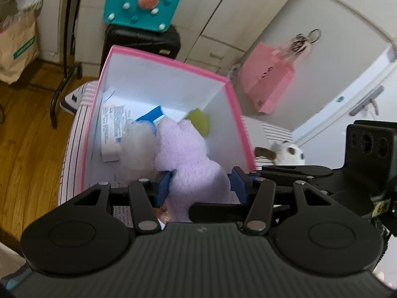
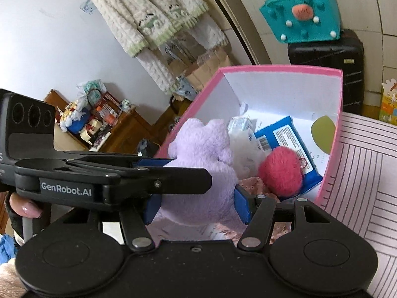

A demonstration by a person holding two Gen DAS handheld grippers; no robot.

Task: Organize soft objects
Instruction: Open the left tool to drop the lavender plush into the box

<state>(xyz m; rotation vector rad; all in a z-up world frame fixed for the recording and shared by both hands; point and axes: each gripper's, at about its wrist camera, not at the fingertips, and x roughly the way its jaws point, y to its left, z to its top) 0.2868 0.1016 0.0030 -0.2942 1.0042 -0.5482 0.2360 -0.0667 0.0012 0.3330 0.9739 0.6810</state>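
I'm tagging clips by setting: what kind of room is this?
Probably a lived-in bedroom: striped bedding under the pink box, a knitted cardigan hanging on the wall, and a black suitcase by the cupboards.

Both grippers are crowding one end of the open pink box (image 2: pixel 332 134), and free room is lying mostly ahead.

The lilac plush (image 2: pixel 206 164) is filling the gap between the right gripper (image 2: pixel 197 204) fingers, with the left gripper (image 2: pixel 158 161) crossing just to its left and blocking that side. Ahead and to the right, a red pompom (image 2: pixel 280 173), a blue packet (image 2: pixel 282 136) and a white plush (image 1: pixel 139 144) are covering the floor. The far corner under the back wall is lying bare, and the box's open top is leaving passage upward.
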